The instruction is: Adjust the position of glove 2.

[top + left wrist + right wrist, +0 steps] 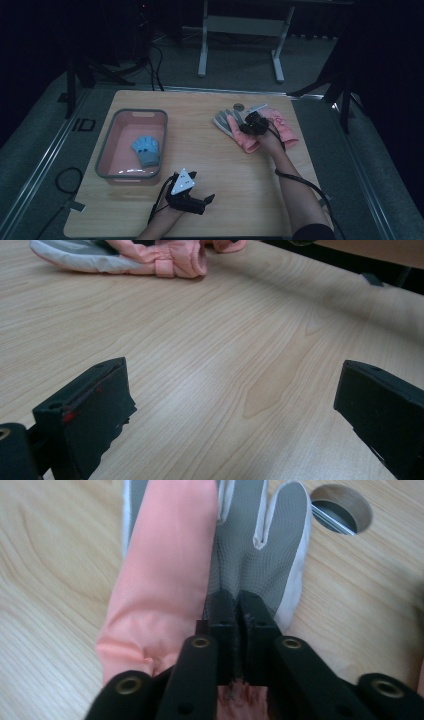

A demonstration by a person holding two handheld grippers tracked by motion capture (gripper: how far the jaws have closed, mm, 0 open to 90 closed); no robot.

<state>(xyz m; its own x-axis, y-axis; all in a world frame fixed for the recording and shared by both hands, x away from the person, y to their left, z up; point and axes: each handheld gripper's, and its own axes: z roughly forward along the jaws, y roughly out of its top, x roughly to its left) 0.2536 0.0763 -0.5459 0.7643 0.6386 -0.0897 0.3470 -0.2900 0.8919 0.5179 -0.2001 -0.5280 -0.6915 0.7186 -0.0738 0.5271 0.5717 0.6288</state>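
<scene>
Right gripper: clamped on pink-grey glove, near table far edge.
Left gripper: agape, empty, over bare wood beside bin.

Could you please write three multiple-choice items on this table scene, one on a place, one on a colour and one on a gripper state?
1. Where does the blue glove lie?
A. Inside the pink bin
B. On the bare table beside the bin
C. Between the left jaws

2. What colour is the palm of the glove under the right hand-held gripper?
A. Green
B. Grey with a white edge
C. Black

3. How do the jaws of the left hand-held gripper stand?
A. Shut on a pink glove
B. Shut on nothing
C. Wide apart over bare wood

Answers:
1 A, the high view shows it on the bin's floor.
2 B, the right gripper view shows grey textured fabric trimmed in white.
3 C, the left gripper view shows only tabletop between them.
</scene>
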